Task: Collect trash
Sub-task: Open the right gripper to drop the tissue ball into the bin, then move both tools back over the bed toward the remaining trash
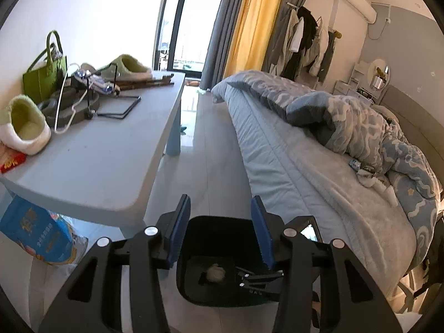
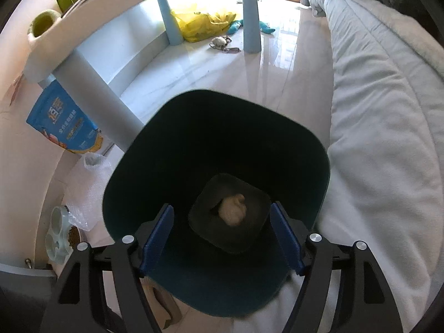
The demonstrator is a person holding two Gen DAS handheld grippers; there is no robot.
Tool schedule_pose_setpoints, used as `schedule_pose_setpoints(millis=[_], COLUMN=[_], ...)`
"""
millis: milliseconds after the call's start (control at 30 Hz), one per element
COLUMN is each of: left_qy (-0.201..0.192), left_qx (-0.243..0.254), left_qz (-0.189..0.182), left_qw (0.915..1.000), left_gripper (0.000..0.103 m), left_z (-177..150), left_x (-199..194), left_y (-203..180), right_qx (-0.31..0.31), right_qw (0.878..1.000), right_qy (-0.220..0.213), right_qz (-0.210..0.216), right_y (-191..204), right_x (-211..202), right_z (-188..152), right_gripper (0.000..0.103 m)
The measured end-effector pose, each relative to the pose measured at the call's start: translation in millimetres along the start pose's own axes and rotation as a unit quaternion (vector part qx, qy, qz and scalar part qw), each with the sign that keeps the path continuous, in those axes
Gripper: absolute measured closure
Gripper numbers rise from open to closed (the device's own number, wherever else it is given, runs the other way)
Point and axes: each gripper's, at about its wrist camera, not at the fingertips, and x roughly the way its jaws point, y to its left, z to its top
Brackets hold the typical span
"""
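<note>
A dark bin [image 2: 194, 127] stands on the floor between the table and the bed. One crumpled pale paper wad [image 2: 233, 211] lies at its bottom. My right gripper [image 2: 222, 211] hangs over the bin's mouth, pointing steeply down, open with nothing between its blue pads. In the left wrist view my left gripper [image 1: 220, 208] is higher, above the bin [image 1: 216, 230], open and empty. The wad [image 1: 215, 273] shows below it, with the right gripper's tip [image 1: 258, 277] inside the bin's rim. Small wrappers and white tissue [image 1: 366, 172] lie on the bed.
A grey table [image 1: 111, 166] on the left carries slippers, a green bag [image 1: 44, 77], cables and a red packet [image 1: 11, 163]. The bed [image 1: 319, 183] runs along the right. A blue pouch [image 2: 63, 122], bubble wrap, a pet bowl [image 2: 58, 230] and a yellow bag [image 2: 202, 25] are on the floor.
</note>
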Motion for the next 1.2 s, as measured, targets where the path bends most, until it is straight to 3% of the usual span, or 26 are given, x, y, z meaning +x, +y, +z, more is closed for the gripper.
schedule_pose_setpoints(millis=[500,967,1200], left_qy=[-0.032,-0.049,-0.035], left_qx=[0.011,0.033,0.044], left_qz=[0.002,-0.037,-0.052], left_qw=[0.9994,0.9976,0.9971], left_gripper=[0.050,0.033,0.025], left_z=[23.9,40.2,41.6], left_x=[-9.5,8.4,28.6], left_y=[-41.5,-113.8,-148.3], right_qx=[-0.006,0.025,0.048], right_qw=[0.994,0.985,0.981], right_qy=[-0.108,-0.170,-0.182], right_qz=[0.004,-0.028,-0.044], right_y=[-22.0,-96.6,-134.7], right_x=[-96.4,-177.3,-199.0], right_z=[12.0,-6.1,-19.0], right_gripper=[0.030,0.030,0.030])
